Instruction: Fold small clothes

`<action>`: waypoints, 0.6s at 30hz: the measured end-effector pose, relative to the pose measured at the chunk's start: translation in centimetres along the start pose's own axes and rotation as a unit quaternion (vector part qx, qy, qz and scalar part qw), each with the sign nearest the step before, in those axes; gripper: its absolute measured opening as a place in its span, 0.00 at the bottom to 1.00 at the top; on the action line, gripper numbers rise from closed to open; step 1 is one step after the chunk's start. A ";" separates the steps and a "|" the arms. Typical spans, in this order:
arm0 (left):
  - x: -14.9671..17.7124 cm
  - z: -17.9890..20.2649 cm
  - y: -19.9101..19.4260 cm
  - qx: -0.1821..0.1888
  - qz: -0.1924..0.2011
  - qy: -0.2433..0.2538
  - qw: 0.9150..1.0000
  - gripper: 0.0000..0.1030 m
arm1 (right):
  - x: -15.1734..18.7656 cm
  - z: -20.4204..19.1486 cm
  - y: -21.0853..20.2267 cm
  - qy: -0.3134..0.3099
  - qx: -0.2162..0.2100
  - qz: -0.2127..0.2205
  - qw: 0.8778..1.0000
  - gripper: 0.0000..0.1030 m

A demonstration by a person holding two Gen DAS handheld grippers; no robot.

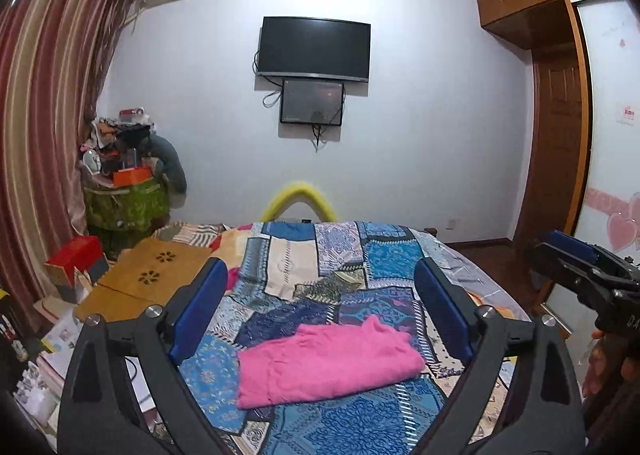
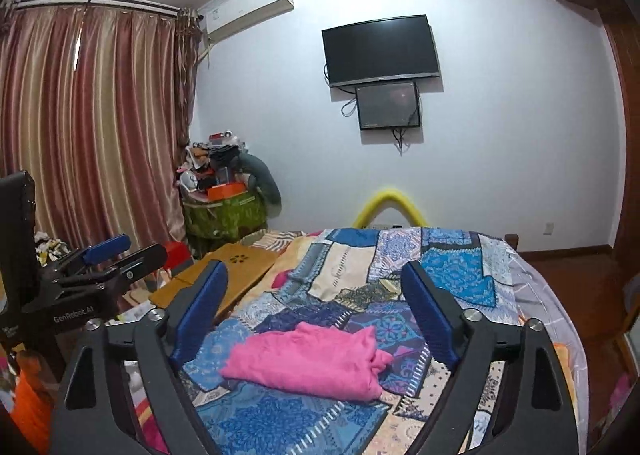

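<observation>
A pink garment (image 1: 326, 363) lies folded into a compact bundle on the blue patchwork bedspread (image 1: 360, 255); it also shows in the right wrist view (image 2: 312, 359). My left gripper (image 1: 320, 279) is open and empty, held above and behind the garment, not touching it. My right gripper (image 2: 314, 279) is open and empty, also above the garment. The right gripper appears at the right edge of the left wrist view (image 1: 576, 255), and the left gripper at the left of the right wrist view (image 2: 116, 255).
A wooden lap desk (image 1: 152, 275) lies on the bed's left side beside a red box (image 1: 76, 255). A cluttered green bin (image 1: 124, 207) stands by the striped curtain (image 1: 44, 115). A wardrobe (image 1: 560, 115) stands at the right. A TV (image 1: 314, 49) hangs on the far wall.
</observation>
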State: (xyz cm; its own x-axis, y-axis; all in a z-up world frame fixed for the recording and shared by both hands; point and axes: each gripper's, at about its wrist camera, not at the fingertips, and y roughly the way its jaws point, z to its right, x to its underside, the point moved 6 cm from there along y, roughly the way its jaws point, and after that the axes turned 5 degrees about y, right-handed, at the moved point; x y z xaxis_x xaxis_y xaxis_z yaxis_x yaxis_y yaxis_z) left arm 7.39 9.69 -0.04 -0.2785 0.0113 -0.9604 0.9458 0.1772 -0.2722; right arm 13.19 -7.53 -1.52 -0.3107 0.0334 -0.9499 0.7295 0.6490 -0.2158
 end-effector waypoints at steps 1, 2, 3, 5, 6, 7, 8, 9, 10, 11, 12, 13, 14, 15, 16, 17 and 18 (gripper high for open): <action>0.1 0.0 0.1 0.001 -0.001 -0.001 1.000 0.98 | 0.1 0.0 0.0 -0.002 0.005 -0.001 1.000 0.90; 0.3 0.1 0.1 -0.001 -0.001 -0.002 1.000 0.98 | 0.2 0.0 0.1 -0.004 0.009 -0.002 1.000 0.92; 0.4 0.2 0.1 -0.001 -0.001 -0.001 1.000 0.98 | 0.2 0.0 0.1 -0.005 0.013 -0.002 1.000 0.94; 0.6 0.5 0.0 0.000 -0.003 0.003 1.000 0.98 | 0.3 0.1 0.2 -0.004 0.015 -0.002 1.000 0.96; 0.7 0.6 0.0 0.000 -0.003 0.006 1.000 0.98 | 0.4 0.2 0.3 -0.003 0.016 -0.003 1.000 0.97; 0.8 0.7 0.0 -0.002 -0.003 0.008 1.000 0.98 | 0.5 0.3 0.4 -0.001 0.018 -0.004 1.000 0.99; 1.0 0.9 -0.1 -0.002 -0.003 0.010 1.000 0.99 | 0.7 0.4 0.3 -0.001 0.021 -0.005 1.000 0.99; 1.0 1.0 -0.2 -0.002 -0.004 0.012 1.000 0.99 | 0.8 0.4 0.3 -0.001 0.023 -0.006 1.000 0.99; 1.1 1.1 -0.2 -0.001 -0.004 0.014 1.000 0.99 | 1.0 0.4 0.2 0.000 0.024 -0.008 1.000 0.99; 1.1 1.3 -0.2 -0.001 -0.003 0.014 1.000 0.99 | 1.0 0.4 0.2 0.000 0.025 -0.009 1.000 0.99; 1.1 1.3 -0.1 0.000 -0.003 0.015 1.000 0.99 | 1.2 0.4 0.1 0.000 0.025 -0.010 1.000 0.99; 1.2 1.4 -0.1 0.000 -0.003 0.016 1.000 0.99 | 1.3 0.5 0.1 0.001 0.026 -0.010 1.000 0.99; 1.1 1.5 0.0 0.000 -0.003 0.016 1.000 0.99 | 1.4 0.5 0.0 0.002 0.028 -0.010 1.000 0.99; 1.1 1.5 0.0 0.001 -0.002 0.015 1.000 0.99 | 1.4 0.5 -0.1 0.002 0.028 -0.011 1.000 0.99; 1.2 1.4 -0.2 0.001 -0.001 0.015 1.000 0.99 | 1.4 0.5 -0.2 0.003 0.029 -0.011 1.000 0.99; 1.2 1.5 -0.3 0.002 0.000 0.014 1.000 0.99 | 1.4 0.5 -0.3 0.003 0.031 -0.011 0.999 0.99; 1.2 1.5 -0.3 0.002 0.001 0.014 1.000 0.99 | 1.4 0.5 -0.3 0.002 0.032 -0.011 0.999 0.99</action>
State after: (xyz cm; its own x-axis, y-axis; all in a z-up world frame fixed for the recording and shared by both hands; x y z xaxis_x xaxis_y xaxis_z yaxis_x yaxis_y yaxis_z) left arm 7.04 8.19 -1.18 -0.2817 0.0385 -0.9587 0.9469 0.1725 -0.2713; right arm 12.83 -8.10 -2.90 -0.3301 0.0235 -0.9437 0.7595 0.6002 -0.2507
